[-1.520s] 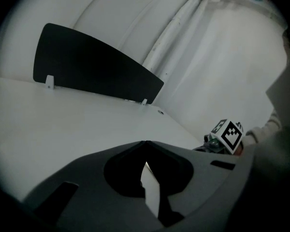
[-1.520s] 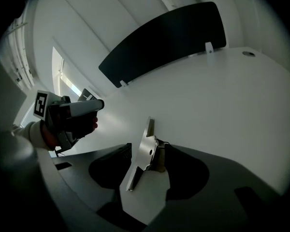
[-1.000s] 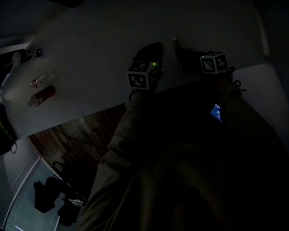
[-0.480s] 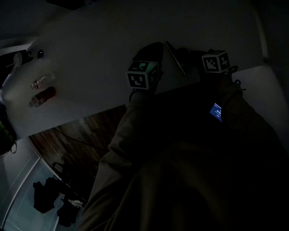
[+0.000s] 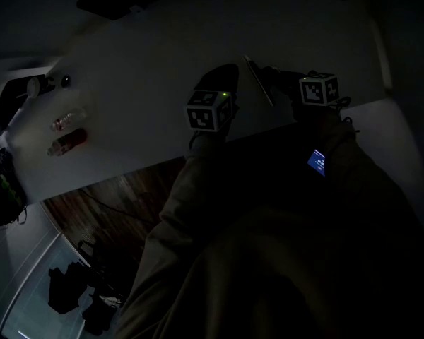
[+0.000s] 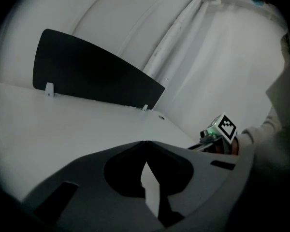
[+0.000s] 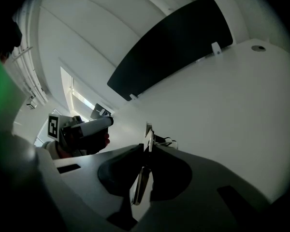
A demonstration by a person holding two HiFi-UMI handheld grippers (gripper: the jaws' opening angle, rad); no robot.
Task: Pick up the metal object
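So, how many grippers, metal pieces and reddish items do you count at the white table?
Grippers: 2, left gripper and right gripper, its claw closing on the metal strip.
Metal pieces: 1
Reddish items: 2
Total: 5

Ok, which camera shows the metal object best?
The right gripper view: the metal object stands edge-on between the right gripper's closing fingers. The head view shows only a dim thin bar; the left gripper view doesn't show it clearly.
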